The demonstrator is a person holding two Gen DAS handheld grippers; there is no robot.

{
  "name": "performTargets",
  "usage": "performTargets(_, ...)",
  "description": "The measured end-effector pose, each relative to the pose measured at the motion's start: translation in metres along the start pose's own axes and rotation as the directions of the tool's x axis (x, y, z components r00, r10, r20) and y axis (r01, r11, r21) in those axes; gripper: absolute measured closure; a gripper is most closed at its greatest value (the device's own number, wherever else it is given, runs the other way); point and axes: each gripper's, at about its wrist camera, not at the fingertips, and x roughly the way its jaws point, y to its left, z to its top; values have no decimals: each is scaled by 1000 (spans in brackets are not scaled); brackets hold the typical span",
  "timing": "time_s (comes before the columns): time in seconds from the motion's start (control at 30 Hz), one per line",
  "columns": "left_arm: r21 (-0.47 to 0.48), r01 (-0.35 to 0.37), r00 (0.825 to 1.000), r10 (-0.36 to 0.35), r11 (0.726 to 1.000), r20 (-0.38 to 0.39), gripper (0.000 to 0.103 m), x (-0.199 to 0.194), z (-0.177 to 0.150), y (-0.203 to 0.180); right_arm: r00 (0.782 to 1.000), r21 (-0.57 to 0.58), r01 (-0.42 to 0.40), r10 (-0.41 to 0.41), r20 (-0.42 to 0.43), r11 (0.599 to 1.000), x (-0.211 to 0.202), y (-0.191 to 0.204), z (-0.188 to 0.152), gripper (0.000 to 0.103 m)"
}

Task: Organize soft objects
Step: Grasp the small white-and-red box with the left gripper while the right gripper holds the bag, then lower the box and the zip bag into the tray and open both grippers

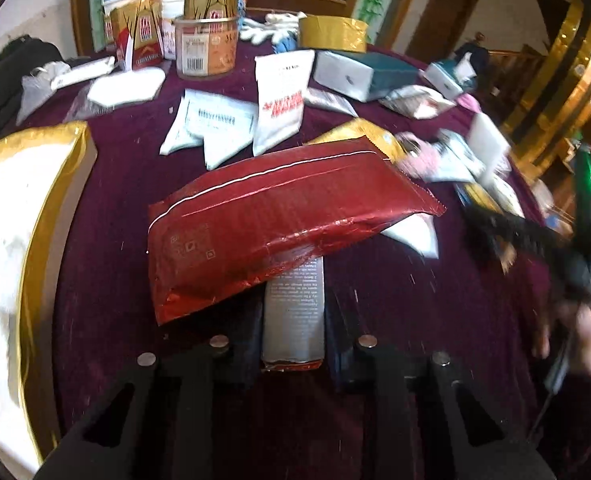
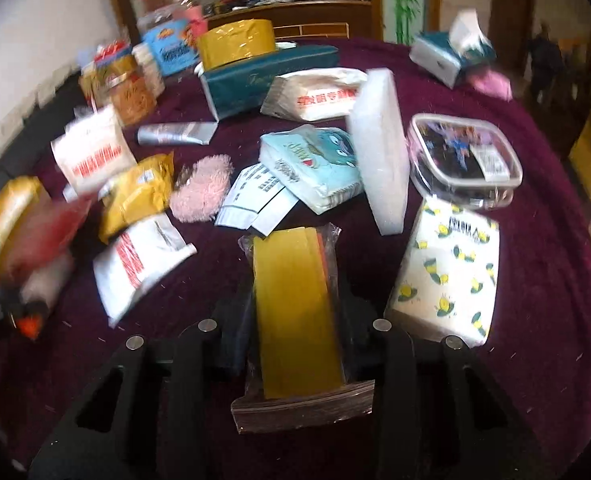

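A round table (image 2: 535, 320) draped in dark purple cloth carries my clutter of packets and boxes. Largest at my left is a gold-edged white bag (image 1: 19, 240), lying at the table's near left edge. Next, a red foil packet (image 1: 279, 216) tilts above the cloth, one end clamped in my left hand-held gripper (image 1: 293, 320), whose fingers (image 1: 243, 344) press on the packet's silver printed panel. In the right wrist view, a white pack printed with yellow lemons (image 2: 451, 272) lies just right of my right hand-held gripper (image 2: 295, 320), which grasps a yellow sponge wrapped in clear plastic (image 2: 295, 312), the wrapper pinched between both fingers. Beyond it a white foam block (image 2: 383, 152) stands on edge, leaning against a pale blue tissue pack (image 2: 315, 164). A clear lidded tub (image 2: 463, 160) sits to the block's right. A pink fluffy cloth (image 2: 201, 188) lies between a yellow pouch (image 2: 139, 196) and some flat white sachets (image 2: 255, 196).
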Motion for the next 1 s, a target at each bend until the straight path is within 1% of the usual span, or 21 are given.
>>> performTargets(0.03,3,14,1000,-14,1000,-8,77,-4,-5,2,998,56,-56,56,-6,997,-2,-8,0,68)
performTargets(0.07,15,31,999,-30,999,-19,77,-10,-12,3,992,127,-126,128,-9,984,-4,-17,-2,68)
performTargets(0.1,33,40,999,-39,999,-24,77,-16,-20,3,984,175,-175,179,-9,969,-5,-22,-4,68)
performTargets(0.17,63,64,997,-62,996,-38,77,-25,-32,4,951,299,-297,311,3,907,-7,-36,-16,68)
performTargets(0.2,78,85,995,-80,993,-54,77,-28,-36,3,919,376,-370,393,14,850,-7,-43,-26,68)
performTargets(0.23,92,112,992,-106,989,-71,77,-32,-41,3,894,425,-415,447,27,804,-7,-47,-34,68)
performTargets(0.27,96,141,988,-133,985,-82,77,-36,-45,5,863,473,-463,504,47,749,-7,-49,-45,68)
performTargets(0.3,99,187,980,-178,977,-92,77,-43,-48,6,842,496,-494,536,67,714,-9,-50,-53,68)
performTargets(0.37,113,243,968,-233,964,-93,77,-53,-48,7,794,535,-556,597,116,636,-14,-47,-69,68)
performTargets(0.43,155,268,963,-260,951,-73,77,-67,-48,3,741,565,-613,650,167,553,-18,-39,-84,68)
performTargets(0.47,181,281,960,-274,942,-67,77,-74,-48,0,725,569,-630,663,186,529,-21,-33,-89,68)
performTargets(0.5,198,292,956,-286,936,-59,77,-80,-48,-2,719,568,-637,667,195,521,-24,-28,-92,68)
performTargets(0.53,214,300,954,-298,930,-46,77,-88,-49,-3,720,564,-640,664,203,522,-28,-21,-93,68)
performTargets(0.6,237,309,949,-314,921,-17,77,-102,-52,0,723,548,-644,659,208,534,-35,-9,-90,68)
performTargets(0.7,230,282,954,-298,931,38,77,-118,-54,18,710,516,-662,674,202,543,-45,18,-77,68)
performTargets(0.77,191,273,953,-292,943,81,77,-128,-52,40,704,476,-674,687,181,565,-51,42,-62,68)
performTargets(0.8,164,263,954,-282,951,101,77,-132,-51,53,695,457,-683,700,166,570,-52,57,-54,67)
performTargets(0.9,55,188,963,-195,981,184,77,-145,-46,100,670,386,-708,736,97,592,-43,120,-24,67)
performTargets(0.93,26,168,964,-170,985,202,77,-149,-45,113,655,356,-721,753,67,595,-37,149,-12,67)
performTargets(1.0,-28,111,965,-101,993,241,77,-157,-44,135,636,312,-737,771,21,599,-24,196,7,67)
